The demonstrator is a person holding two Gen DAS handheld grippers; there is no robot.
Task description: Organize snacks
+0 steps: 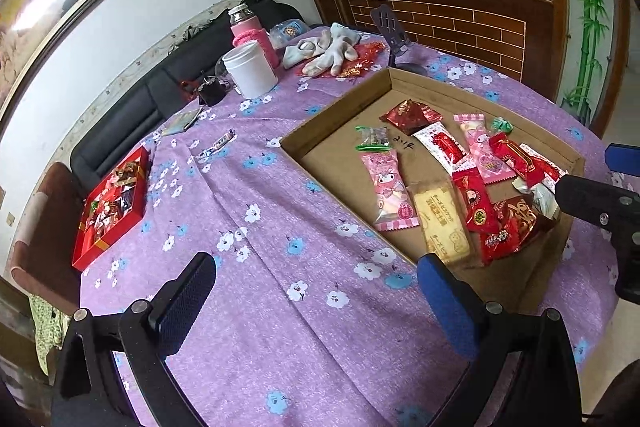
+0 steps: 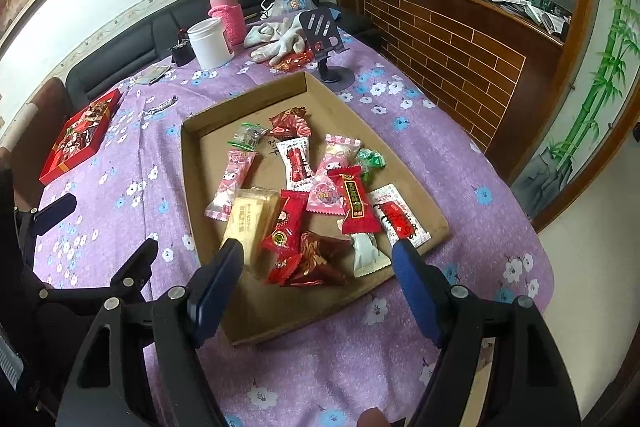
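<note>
A shallow cardboard tray [image 1: 336,107] [image 2: 260,307] on the purple flowered tablecloth holds several wrapped snacks: pink bunny packets [image 1: 390,193] [image 2: 232,183], a yellow biscuit packet [image 1: 442,223] [image 2: 250,223], red packets [image 2: 286,223] and a green candy [image 2: 370,159]. My right gripper [image 2: 316,287] [image 1: 584,169] hangs open over the tray's near end with nothing between its pads. Left of the tray, my left gripper [image 1: 316,303] [image 2: 96,237] stands open above bare cloth. A red box [image 1: 110,205] [image 2: 80,139] filled with sweets lies at the table's far left edge.
At the back stand a white jar [image 1: 252,69] [image 2: 210,43], a pink flask [image 1: 252,31] [image 2: 226,11], pale gloves [image 1: 324,51] and a dark phone stand [image 2: 326,39]. One small candy [image 1: 218,143] lies on the cloth. A black sofa and a brick-faced counter lie beyond.
</note>
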